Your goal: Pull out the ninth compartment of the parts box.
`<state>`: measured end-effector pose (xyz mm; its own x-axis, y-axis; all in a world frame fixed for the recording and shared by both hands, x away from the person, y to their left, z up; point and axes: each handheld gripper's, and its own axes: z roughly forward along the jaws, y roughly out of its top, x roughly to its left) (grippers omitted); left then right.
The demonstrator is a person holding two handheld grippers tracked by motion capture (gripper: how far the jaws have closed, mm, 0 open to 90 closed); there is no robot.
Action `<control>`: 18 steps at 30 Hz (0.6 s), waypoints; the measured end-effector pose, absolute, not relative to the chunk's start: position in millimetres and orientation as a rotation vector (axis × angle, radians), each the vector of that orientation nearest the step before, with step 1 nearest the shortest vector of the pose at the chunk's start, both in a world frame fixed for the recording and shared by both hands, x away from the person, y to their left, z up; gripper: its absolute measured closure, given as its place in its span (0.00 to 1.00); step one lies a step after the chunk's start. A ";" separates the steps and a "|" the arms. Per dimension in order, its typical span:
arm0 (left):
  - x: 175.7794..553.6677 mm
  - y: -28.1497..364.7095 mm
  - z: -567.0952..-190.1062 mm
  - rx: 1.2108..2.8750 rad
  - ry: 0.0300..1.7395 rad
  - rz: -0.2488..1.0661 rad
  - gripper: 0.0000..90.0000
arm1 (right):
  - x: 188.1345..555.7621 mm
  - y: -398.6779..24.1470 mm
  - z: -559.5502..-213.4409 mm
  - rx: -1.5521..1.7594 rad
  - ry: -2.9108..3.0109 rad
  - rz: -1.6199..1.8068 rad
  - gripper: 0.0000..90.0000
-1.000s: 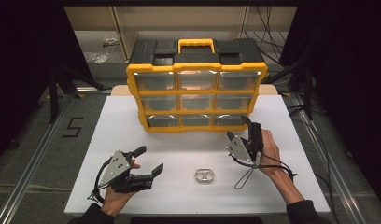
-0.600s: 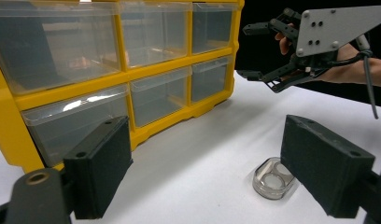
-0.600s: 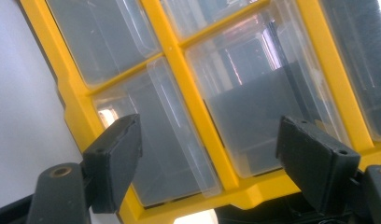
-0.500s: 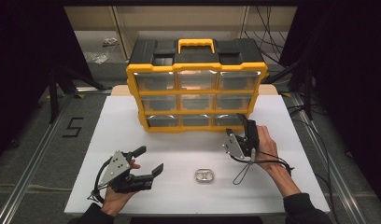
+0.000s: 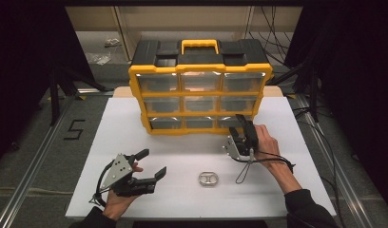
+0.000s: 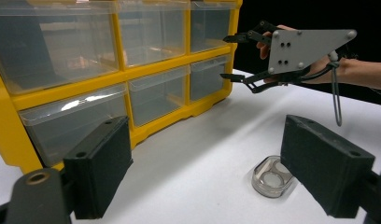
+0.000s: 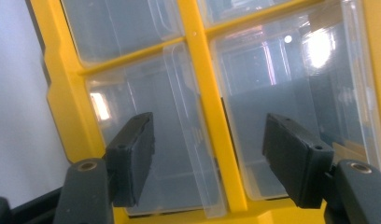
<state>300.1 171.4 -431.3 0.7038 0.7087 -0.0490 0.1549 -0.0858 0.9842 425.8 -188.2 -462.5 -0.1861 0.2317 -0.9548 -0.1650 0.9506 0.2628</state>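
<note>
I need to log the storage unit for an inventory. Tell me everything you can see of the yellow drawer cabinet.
The yellow drawer cabinet stands upright near the far edge of the white table. Its frame looks like yellow plastic, with a black top and a yellow carry handle. Nine clear plastic drawers sit in three rows of three, all pushed in; their contents cannot be made out. The right gripper is at the bottom right drawer, jaws open on either side of a yellow upright, and they have just been closing.

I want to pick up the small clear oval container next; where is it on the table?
In the high view the clear oval container lies on the white table near its front edge, between the two grippers and in front of the yellow drawer organizer.
</note>
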 end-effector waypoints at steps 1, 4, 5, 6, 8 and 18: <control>300.2 171.5 -431.3 1.620 0.713 0.530 0.18 | 427.0 -188.2 -463.3 0.052 1.717 0.347 0.39; 299.2 171.5 -431.1 1.611 0.697 0.520 0.18 | 429.7 -189.6 -463.2 0.044 1.710 0.335 0.41; 299.2 171.5 -431.1 1.611 0.697 0.520 0.18 | 429.7 -189.6 -463.2 0.044 1.710 0.335 0.41; 298.9 171.4 -430.8 1.612 0.691 0.524 0.18 | 432.2 -190.7 -462.7 0.037 1.708 0.327 0.42; 298.9 170.9 -431.3 1.621 0.689 0.527 0.18 | 434.0 -191.5 -464.2 0.033 1.698 0.313 0.44; 299.0 171.3 -431.2 1.620 0.689 0.527 0.18 | 439.8 -190.8 -469.8 -0.011 1.684 0.266 0.50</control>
<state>299.0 171.3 -431.2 0.7186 0.6942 -0.0420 0.1409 -0.0862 0.9863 439.8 -190.8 -469.8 -0.1336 0.1473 -0.9800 -0.1624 0.9723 0.1683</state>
